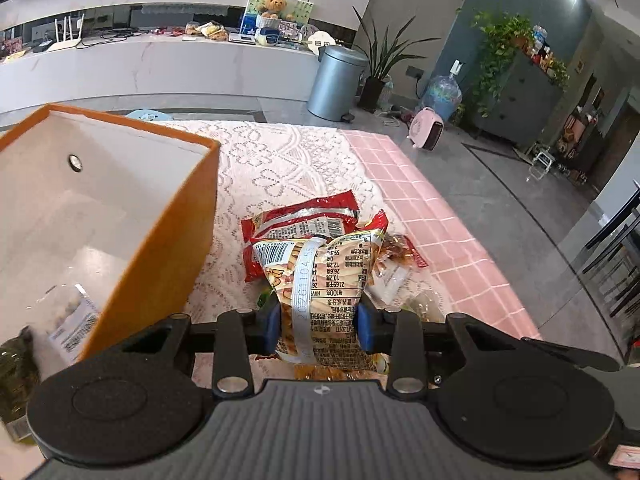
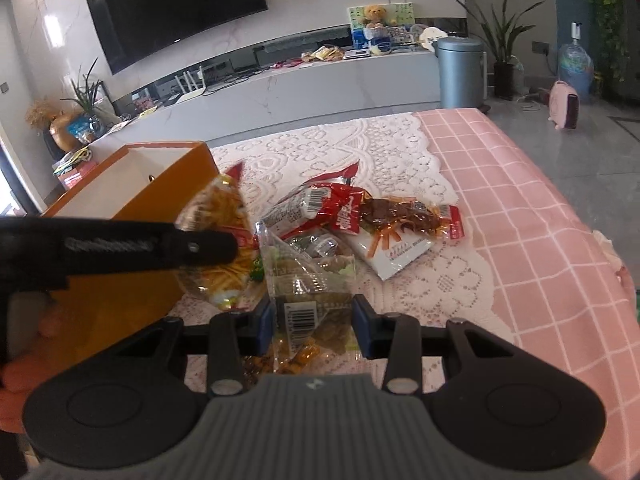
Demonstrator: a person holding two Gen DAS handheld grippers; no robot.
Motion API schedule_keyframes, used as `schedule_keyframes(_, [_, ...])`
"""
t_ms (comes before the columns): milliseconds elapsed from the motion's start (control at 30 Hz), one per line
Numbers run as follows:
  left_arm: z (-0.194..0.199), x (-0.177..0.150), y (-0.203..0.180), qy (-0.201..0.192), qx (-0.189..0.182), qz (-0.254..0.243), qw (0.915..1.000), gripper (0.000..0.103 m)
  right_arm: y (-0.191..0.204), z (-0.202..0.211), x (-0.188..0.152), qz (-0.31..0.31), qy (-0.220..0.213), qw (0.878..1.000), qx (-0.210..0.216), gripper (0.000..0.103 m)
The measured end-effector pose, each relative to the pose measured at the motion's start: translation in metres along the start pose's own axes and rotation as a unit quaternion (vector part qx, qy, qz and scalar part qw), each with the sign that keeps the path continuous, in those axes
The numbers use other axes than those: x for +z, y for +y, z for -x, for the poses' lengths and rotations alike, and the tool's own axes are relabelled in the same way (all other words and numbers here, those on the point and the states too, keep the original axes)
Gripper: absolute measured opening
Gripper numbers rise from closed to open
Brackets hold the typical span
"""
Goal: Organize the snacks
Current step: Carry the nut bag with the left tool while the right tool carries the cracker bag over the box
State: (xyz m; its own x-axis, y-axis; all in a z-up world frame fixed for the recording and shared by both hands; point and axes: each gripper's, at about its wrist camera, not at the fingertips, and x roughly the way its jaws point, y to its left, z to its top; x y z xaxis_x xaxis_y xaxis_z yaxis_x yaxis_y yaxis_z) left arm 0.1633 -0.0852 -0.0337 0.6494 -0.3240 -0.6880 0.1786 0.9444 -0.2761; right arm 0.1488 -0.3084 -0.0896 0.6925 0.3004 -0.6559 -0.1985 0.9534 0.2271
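Left tongs (image 1: 325,328): blue pads clamped on a yellow snack bag (image 1: 320,280), held above the pile. Right tongs (image 2: 313,326): clamped on a clear packet (image 2: 308,280) with a barcode. Remaining snacks: red packet (image 2: 320,208), white packet (image 2: 394,254), heaped on the lace-covered bench (image 2: 360,148). Orange box (image 1: 160,240): open, white-lined, just left of the pile, a packet inside.
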Motion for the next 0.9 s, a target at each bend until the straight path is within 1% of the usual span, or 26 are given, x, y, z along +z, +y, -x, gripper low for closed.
schedule_keyframes(167, [0.031,0.005,-0.005,-0.022,-0.017,-0.008,0.9996,0.041,0.003,0.022,-0.004,-0.017,-0.003,1.000,-0.018,0.038])
schedule_keyframes(233, [0.046,0.007,-0.006,-0.028,-0.028,-0.010,0.9991,0.041,0.007,0.031,-0.005,-0.020,-0.006,1.000,-0.018,0.038])
schedule_keyframes(300, [0.059,0.010,-0.006,-0.036,-0.031,-0.016,0.9988,0.041,0.014,0.040,-0.004,-0.017,-0.013,1.000,-0.017,0.038])
schedule_keyframes(467, [0.084,0.016,-0.001,-0.058,-0.011,-0.022,0.9980,0.041,0.042,0.063,0.004,0.016,-0.040,0.999,-0.009,0.038])
schedule_keyframes(533, [0.093,0.018,0.005,-0.069,0.002,-0.022,0.9973,0.041,0.054,0.069,0.010,0.029,-0.049,0.998,-0.004,0.038])
schedule_keyframes(600, [0.102,0.020,0.013,-0.080,0.006,-0.020,0.9966,0.041,0.068,0.075,0.014,0.045,-0.056,0.997,0.004,0.038])
schedule_keyframes(700, [0.115,0.022,0.023,-0.091,0.010,-0.020,0.9956,0.041,0.091,0.079,0.022,0.075,-0.065,0.995,0.012,0.038])
schedule_keyframes(800, [0.125,0.027,0.034,-0.102,0.022,-0.024,0.9943,0.041,0.114,0.081,0.030,0.107,-0.071,0.991,0.023,0.038])
schedule_keyframes(900, [0.132,0.030,0.048,-0.109,0.034,-0.013,0.9934,0.041,0.138,0.079,0.039,0.141,-0.075,0.987,0.032,0.038])
